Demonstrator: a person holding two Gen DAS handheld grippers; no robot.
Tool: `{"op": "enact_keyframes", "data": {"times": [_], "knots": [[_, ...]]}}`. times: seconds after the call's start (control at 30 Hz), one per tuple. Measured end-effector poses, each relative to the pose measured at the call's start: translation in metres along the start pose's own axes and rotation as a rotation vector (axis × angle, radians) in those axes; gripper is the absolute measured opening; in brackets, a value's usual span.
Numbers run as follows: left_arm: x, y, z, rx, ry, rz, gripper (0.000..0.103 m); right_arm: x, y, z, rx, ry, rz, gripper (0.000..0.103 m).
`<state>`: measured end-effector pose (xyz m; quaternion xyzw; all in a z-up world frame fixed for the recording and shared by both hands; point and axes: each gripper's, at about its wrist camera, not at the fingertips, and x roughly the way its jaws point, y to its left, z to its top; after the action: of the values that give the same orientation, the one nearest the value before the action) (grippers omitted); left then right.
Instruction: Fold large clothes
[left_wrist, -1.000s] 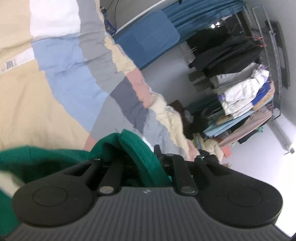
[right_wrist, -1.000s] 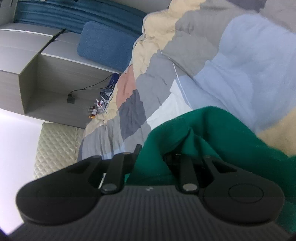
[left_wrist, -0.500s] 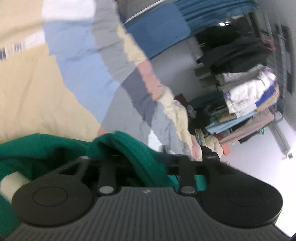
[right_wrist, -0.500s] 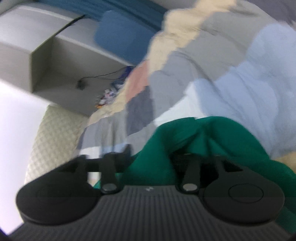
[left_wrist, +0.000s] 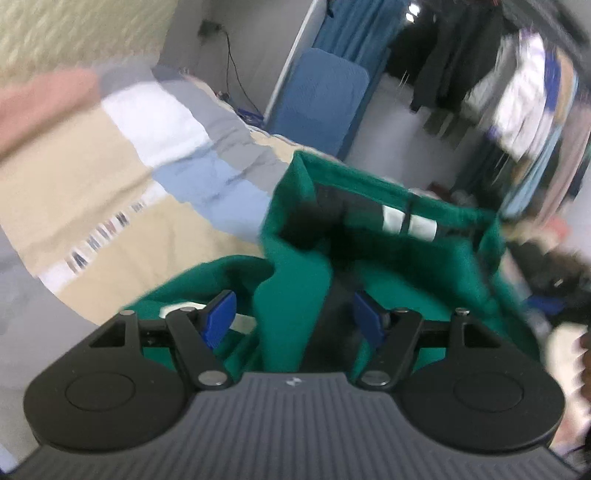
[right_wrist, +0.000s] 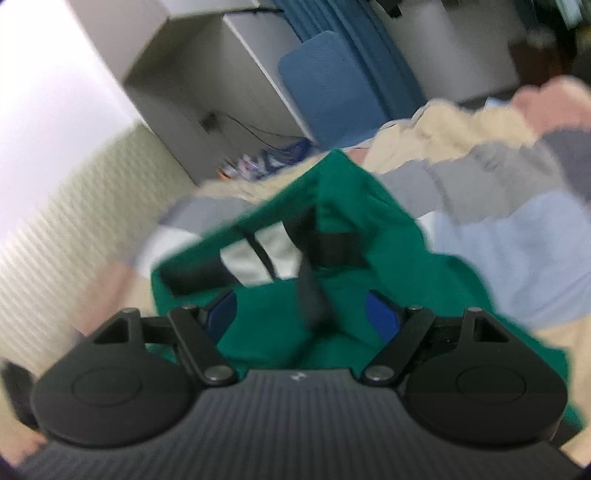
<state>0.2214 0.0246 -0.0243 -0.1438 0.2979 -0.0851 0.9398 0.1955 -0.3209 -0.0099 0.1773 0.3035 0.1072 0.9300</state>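
On bed (left_wrist: 110, 206) | green garment (left_wrist: 295, 280) | both jaws just opened

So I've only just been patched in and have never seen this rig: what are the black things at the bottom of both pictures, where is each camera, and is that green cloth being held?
There is no robot arm here. A person carries a two-finger gripper in each hand, and each one has a wide-angle camera looking forward along its fingers, so the black shape at the bottom of each picture is the tool itself.

One picture looks along the left gripper, the other along the right gripper. The blue pieces are the finger pads.

Both look at a bed with a patchwork cover of beige, grey, white and light blue. On it lies the green garment, with dark and white trim.

Both grippers' jaws have just been opening. The green cloth lies between the spread pads, and neither pair appears to pinch it, though both pictures are blurred.
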Motion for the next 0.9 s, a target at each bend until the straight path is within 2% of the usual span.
{"op": "enact_keyframes", "data": {"times": [0.07, 0.17, 0.23, 0.3, 0.47, 0.57, 0.6, 0.67, 0.8, 0.83, 0.9], "knots": [[0.007, -0.001, -0.005, 0.001, -0.013, -0.001, 0.074, 0.01, 0.0, -0.006, -0.084, 0.015, -0.09, 0.077], [0.013, 0.0, -0.005, 0.014, -0.055, 0.045, 0.074, 0.026, -0.005, -0.01, -0.158, 0.024, -0.159, 0.073], [0.018, 0.005, -0.003, -0.014, -0.057, 0.028, 0.074, 0.033, -0.009, -0.012, -0.186, 0.011, -0.179, 0.072], [0.021, 0.008, 0.0, -0.023, -0.06, 0.011, 0.074, 0.037, -0.009, -0.01, -0.222, -0.019, -0.162, 0.066], [0.034, 0.012, 0.008, -0.044, -0.05, -0.033, 0.074, 0.032, 0.006, -0.004, -0.253, -0.099, -0.069, 0.063], [0.044, 0.012, 0.013, -0.044, -0.052, -0.064, 0.068, 0.028, 0.02, -0.004, -0.303, -0.134, -0.002, 0.063], [0.048, 0.012, 0.014, -0.047, -0.047, -0.075, 0.067, 0.03, 0.023, -0.005, -0.315, -0.121, 0.019, 0.062], [0.058, 0.013, 0.016, -0.067, -0.021, -0.094, 0.066, 0.041, 0.028, -0.007, -0.334, -0.063, 0.008, 0.061], [0.075, 0.021, 0.017, -0.135, 0.029, -0.128, 0.061, 0.074, 0.015, -0.017, -0.384, 0.058, -0.136, 0.06], [0.078, 0.023, 0.018, -0.152, 0.041, -0.14, 0.059, 0.08, 0.011, -0.021, -0.419, 0.081, -0.146, 0.06], [0.084, 0.027, 0.018, -0.191, 0.065, -0.163, 0.051, 0.088, 0.005, -0.024, -0.442, 0.133, -0.114, 0.062]]}}
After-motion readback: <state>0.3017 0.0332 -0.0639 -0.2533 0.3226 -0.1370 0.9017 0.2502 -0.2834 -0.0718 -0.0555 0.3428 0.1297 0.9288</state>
